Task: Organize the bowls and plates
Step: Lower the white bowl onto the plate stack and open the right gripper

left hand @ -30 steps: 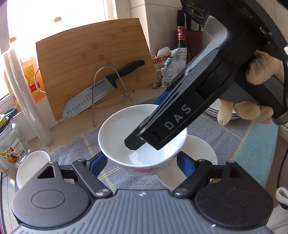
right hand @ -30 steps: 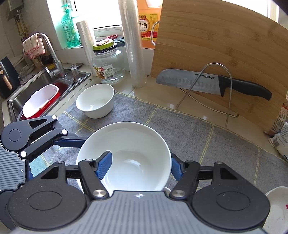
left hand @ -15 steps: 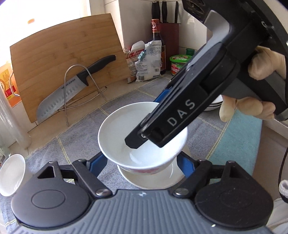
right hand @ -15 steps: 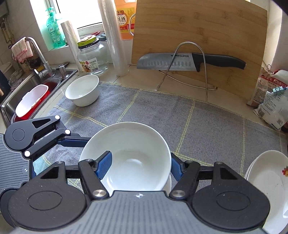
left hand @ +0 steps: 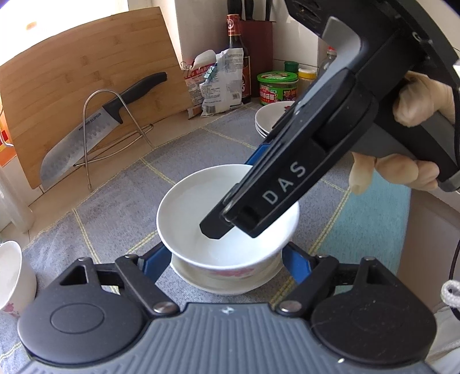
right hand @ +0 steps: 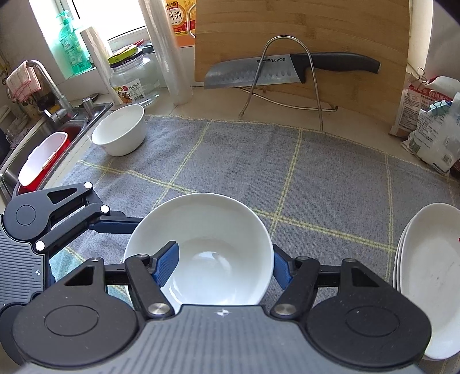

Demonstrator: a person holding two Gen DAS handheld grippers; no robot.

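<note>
A white bowl [left hand: 187, 218] with a pink flower on its side is held by both grippers. My left gripper [left hand: 224, 250] is shut on it, a blue finger pressing each side of its lower wall. My right gripper [left hand: 235, 190] comes in from the upper right and is shut on the bowl's wall, one finger inside and one outside. In the right wrist view the bowl [right hand: 218, 218] fills the right gripper [right hand: 224, 250], and the left gripper's finger [right hand: 115, 223] reaches it from the left. A second white dish [left hand: 230, 287] lies directly under the bowl; I cannot tell if they touch.
A grey checked cloth [right hand: 330, 178] covers the counter. A stack of white plates [right hand: 431, 259] sits at its right, another white bowl [right hand: 119, 133] at its far left by the sink [right hand: 34, 161]. A knife [right hand: 258, 72] on a wire rack leans against a cutting board [right hand: 302, 26].
Both grippers carried the bowl to the right across the cloth and down, so it now sits over the second white dish. The plate stack has come into view; both grips are unchanged.
</note>
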